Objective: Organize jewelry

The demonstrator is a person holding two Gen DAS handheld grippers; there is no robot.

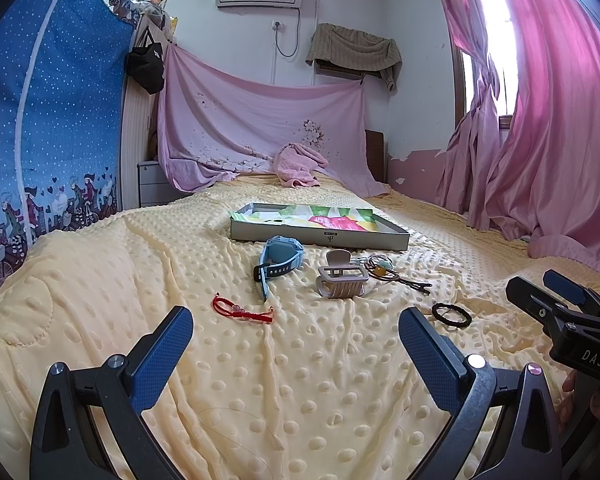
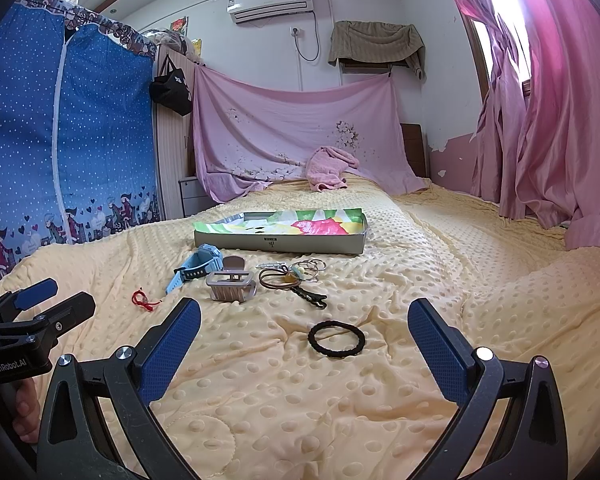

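Opening step: both jaws spread wide and empty, left hand-held gripper (image 1: 296, 330) facing red bracelet (image 1: 242, 311), right hand-held gripper (image 2: 305, 322) facing black hair tie (image 2: 336, 338); next, probably lifting one into the tray (image 2: 280, 242).

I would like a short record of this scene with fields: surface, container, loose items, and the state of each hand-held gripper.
surface: yellow dotted blanket on a bed
container: shallow tray, lined with colourful paper, no jewelry visible inside
loose items: blue watch, beige hair claw, red string bracelet, black hair tie, pile of hair ties and clips
left hand-held gripper: open, empty
right hand-held gripper: open, empty, nearest the black hair tie
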